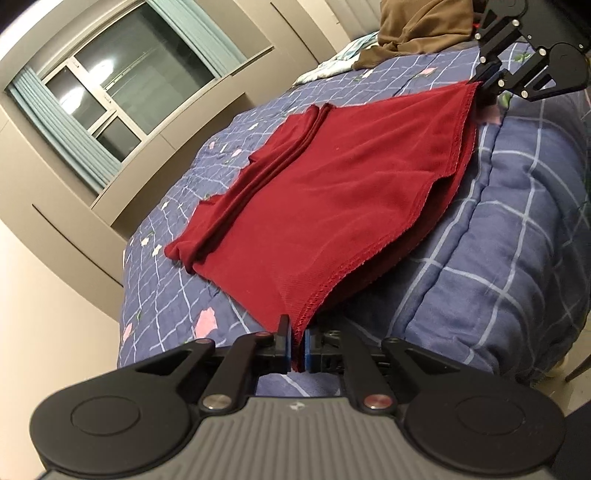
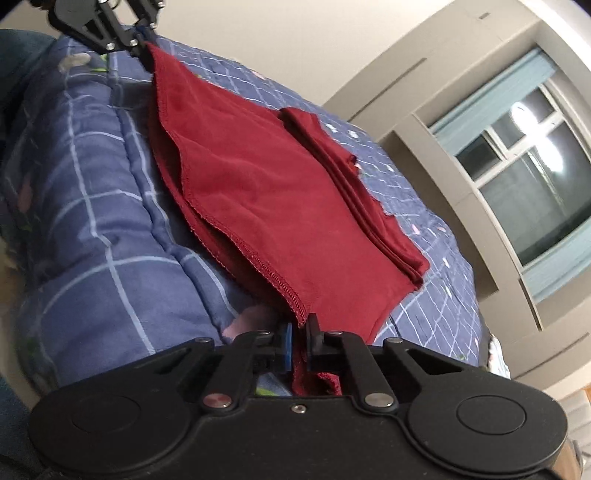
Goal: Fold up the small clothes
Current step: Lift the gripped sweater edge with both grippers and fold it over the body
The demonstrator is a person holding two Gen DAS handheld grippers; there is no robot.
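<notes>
A dark red garment (image 1: pixel 325 192) lies spread on the blue checked quilt (image 1: pixel 498 266) of a bed, with a folded band along its far side. My left gripper (image 1: pixel 297 343) is shut on one near hem corner. My right gripper (image 2: pixel 301 343) is shut on the other hem corner and also shows in the left wrist view (image 1: pixel 484 79). The garment (image 2: pixel 280 199) stretches between both grippers, its stitched hem edge lifted slightly above a lower layer. The left gripper shows at the top left of the right wrist view (image 2: pixel 142 40).
A brown cloth pile (image 1: pixel 417 33) and a pale patterned cloth (image 1: pixel 332 66) lie at the bed's far end. A window with teal curtains (image 1: pixel 122 85) and beige wall panels stand beyond the bed. The quilt drops off at the bed's near edge (image 2: pixel 92 206).
</notes>
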